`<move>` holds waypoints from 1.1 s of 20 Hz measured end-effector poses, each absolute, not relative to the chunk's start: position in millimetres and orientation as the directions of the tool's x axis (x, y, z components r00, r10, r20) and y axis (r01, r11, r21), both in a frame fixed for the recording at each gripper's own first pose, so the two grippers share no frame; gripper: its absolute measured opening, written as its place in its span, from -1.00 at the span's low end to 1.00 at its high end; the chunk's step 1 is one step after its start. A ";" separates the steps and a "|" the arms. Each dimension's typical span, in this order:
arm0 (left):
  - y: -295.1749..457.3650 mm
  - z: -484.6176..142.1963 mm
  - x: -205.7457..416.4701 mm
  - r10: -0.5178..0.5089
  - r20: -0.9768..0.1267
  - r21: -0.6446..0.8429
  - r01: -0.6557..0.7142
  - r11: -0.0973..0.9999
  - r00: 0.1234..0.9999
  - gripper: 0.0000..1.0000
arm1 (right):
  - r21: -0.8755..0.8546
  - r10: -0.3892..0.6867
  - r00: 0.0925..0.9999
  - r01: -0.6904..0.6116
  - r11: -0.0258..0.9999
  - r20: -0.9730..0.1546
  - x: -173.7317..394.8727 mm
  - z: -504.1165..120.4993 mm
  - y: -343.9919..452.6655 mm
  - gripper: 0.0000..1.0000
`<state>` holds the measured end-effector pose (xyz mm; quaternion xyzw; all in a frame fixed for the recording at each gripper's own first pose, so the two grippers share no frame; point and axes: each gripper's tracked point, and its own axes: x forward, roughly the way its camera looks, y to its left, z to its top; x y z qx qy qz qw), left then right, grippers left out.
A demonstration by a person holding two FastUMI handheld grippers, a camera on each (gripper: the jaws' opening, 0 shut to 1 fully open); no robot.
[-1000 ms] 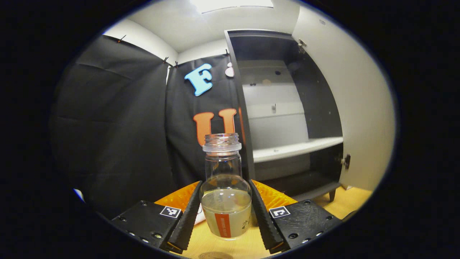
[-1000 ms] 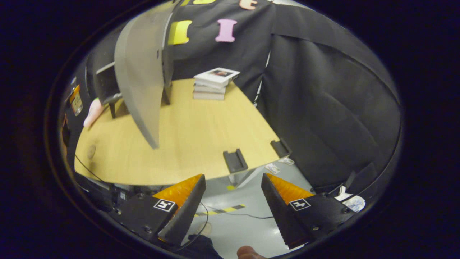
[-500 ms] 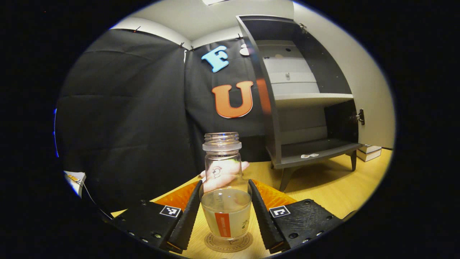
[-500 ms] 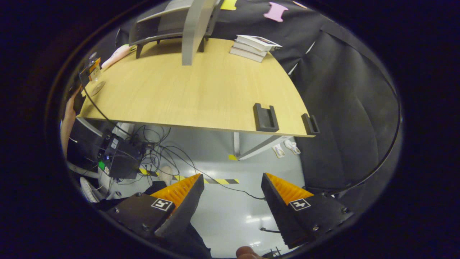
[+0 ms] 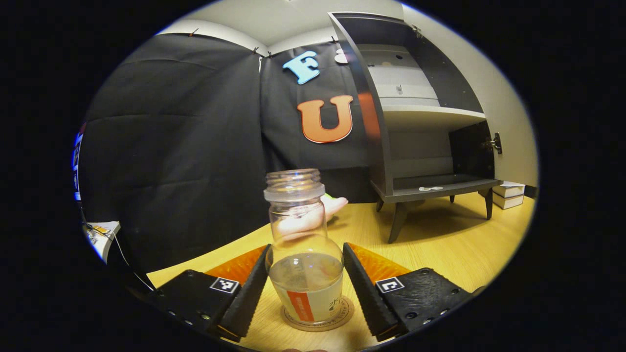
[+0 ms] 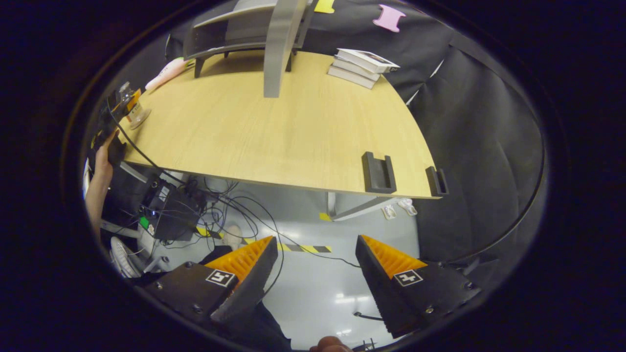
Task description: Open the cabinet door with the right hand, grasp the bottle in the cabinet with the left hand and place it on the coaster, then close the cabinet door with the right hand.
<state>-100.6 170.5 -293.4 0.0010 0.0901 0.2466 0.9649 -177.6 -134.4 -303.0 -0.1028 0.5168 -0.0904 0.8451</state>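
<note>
A clear bottle [image 5: 304, 274] with a little liquid and an orange-striped label stands upright on the round coaster [image 5: 342, 313] on the wooden table [image 5: 440, 244]. My left gripper [image 5: 305, 247] straddles it, open a small way, with the fingers close beside the glass. The grey cabinet [image 5: 430, 146] stands at the back right, its door [image 5: 511, 107] swung wide. My right gripper [image 6: 315, 242] hangs open with nothing in it over the floor, off the table's front edge. In the right gripper view the bottle [image 6: 131, 108] and left gripper [image 6: 111, 103] sit at the table's far left corner, and the cabinet door [image 6: 278, 49] is open.
A pink oblong object [image 5: 337, 205] lies behind the bottle. A stack of books [image 6: 364, 66] sits to the right of the cabinet. Two black holders [image 6: 377, 172] clip onto the table's front edge. Cables and equipment [image 6: 166, 210] lie under the table.
The bottle has come down onto the coaster, and my left gripper's fingers have parted slightly around it. My right gripper has drawn back from the table and hangs over the floor.
</note>
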 end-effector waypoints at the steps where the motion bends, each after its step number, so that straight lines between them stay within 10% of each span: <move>1: 172.3 -291.6 -100.5 0.479 -0.171 0.047 -0.479 0.877 0.861 0.62 | -0.255 -0.247 0.453 0.044 0.966 -0.856 -177.6 -303.5 -130.6 1.00; 2: 173.6 -289.9 -100.5 0.482 -0.165 0.044 -0.482 0.875 0.861 0.95 | -0.248 -0.239 0.455 0.040 0.968 -0.858 -177.8 -303.9 -127.0 1.00; 22: 188.1 -172.3 -110.0 0.479 -0.054 0.079 -0.475 0.877 0.876 0.92 | -0.164 -0.226 0.544 0.161 0.973 -0.808 -173.4 -294.9 -143.8 1.00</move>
